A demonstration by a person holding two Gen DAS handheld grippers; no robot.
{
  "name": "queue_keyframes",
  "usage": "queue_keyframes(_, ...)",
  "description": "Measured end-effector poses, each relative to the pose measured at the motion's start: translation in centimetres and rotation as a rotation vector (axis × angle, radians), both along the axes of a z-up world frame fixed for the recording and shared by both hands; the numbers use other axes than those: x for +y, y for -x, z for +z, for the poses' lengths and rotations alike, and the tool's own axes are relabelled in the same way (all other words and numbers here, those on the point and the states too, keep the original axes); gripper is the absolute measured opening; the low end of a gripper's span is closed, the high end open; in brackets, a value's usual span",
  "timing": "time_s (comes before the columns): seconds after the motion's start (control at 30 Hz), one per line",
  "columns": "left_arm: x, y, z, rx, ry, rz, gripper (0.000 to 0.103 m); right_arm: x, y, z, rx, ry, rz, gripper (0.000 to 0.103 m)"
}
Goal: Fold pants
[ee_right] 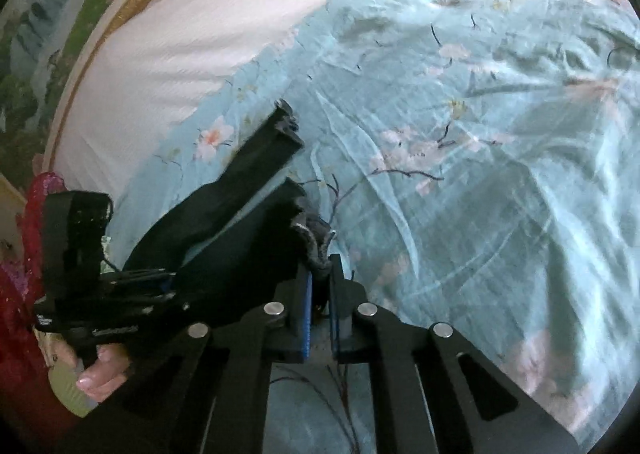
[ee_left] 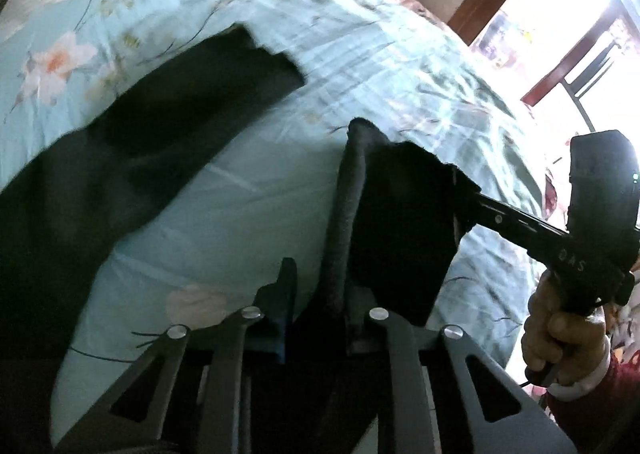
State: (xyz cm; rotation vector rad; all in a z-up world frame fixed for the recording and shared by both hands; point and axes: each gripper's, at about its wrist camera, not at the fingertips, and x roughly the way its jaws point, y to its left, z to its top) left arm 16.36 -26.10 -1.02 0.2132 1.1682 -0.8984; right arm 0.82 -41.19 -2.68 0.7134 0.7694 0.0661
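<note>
The jaws of the left gripper (ee_left: pixel 316 294) are closed on a thick dark edge of the pants (ee_left: pixel 168 126), which passes up between the two fingers. The jaws of the right gripper (ee_right: pixel 320 286) are closed too, with a bunched grey and black piece of the same pants (ee_right: pixel 224 238) pinched between the blue pads (ee_right: pixel 307 314).

The left wrist view shows the right gripper (ee_left: pixel 460 182) from outside, at the right side, with a hand (ee_left: pixel 560 330) around its handle and a red sleeve (ee_left: pixel 596 386) below. A short raised flap of cloth hangs between the two grippers. The right wrist view shows the opposite: the left gripper (ee_right: pixel 168 282) at the lower left, held by the other hand (ee_right: pixel 104 370).

Further away, the rest of the pants lies spread on the bed sheet (ee_left: pixel 360 66), light blue with flowers. Only the left view shows the window (ee_left: pixel 560 14); only the right view shows a white cover (ee_right: pixel 200 22) behind the sheet.
</note>
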Motion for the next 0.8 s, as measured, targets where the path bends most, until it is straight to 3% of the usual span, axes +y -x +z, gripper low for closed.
queue_keyframes(0.13,-1.7,1.5,1.3,-0.043,0.012,-0.042,0.01,-0.8,2.2,2.0,-0.026,0.04,-0.014,0.007)
queue_keyframes(0.27,-3.6,1.8,0.0,-0.055,-0.026,-0.042,0.013,-1.5,3.9,1.6,0.019,0.079,-0.03,0.007)
queue_keyframes(0.37,-4.0,1.8,-0.6,-0.073,-0.038,-0.015,0.02,-1.4,3.8,0.2,0.086,0.089,-0.032,0.007)
queue_keyframes(0.4,-3.8,1.7,-0.3,-0.075,-0.032,-0.005,0.029,-1.3,3.8,0.0,0.111,0.113,-0.04,0.009)
queue_keyframes(0.47,-3.0,1.7,0.4,-0.087,-0.025,0.017,0.043,-1.4,3.9,0.5,0.138,0.166,-0.079,0.018)
queue_keyframes(0.5,-2.3,1.7,1.1,-0.105,-0.015,0.026,0.045,-1.5,3.9,0.8,0.145,0.182,-0.089,0.022)
queue_keyframes(0.63,0.8,1.1,3.0,-0.138,-0.005,0.06,0.051,-2.3,3.3,3.3,0.063,0.16,-0.079,0.03)
queue_keyframes(0.8,6.7,-1.0,4.8,-0.184,-0.029,0.141,0.06,-1.4,-1.6,5.8,-0.007,0.121,0.028,0.035)
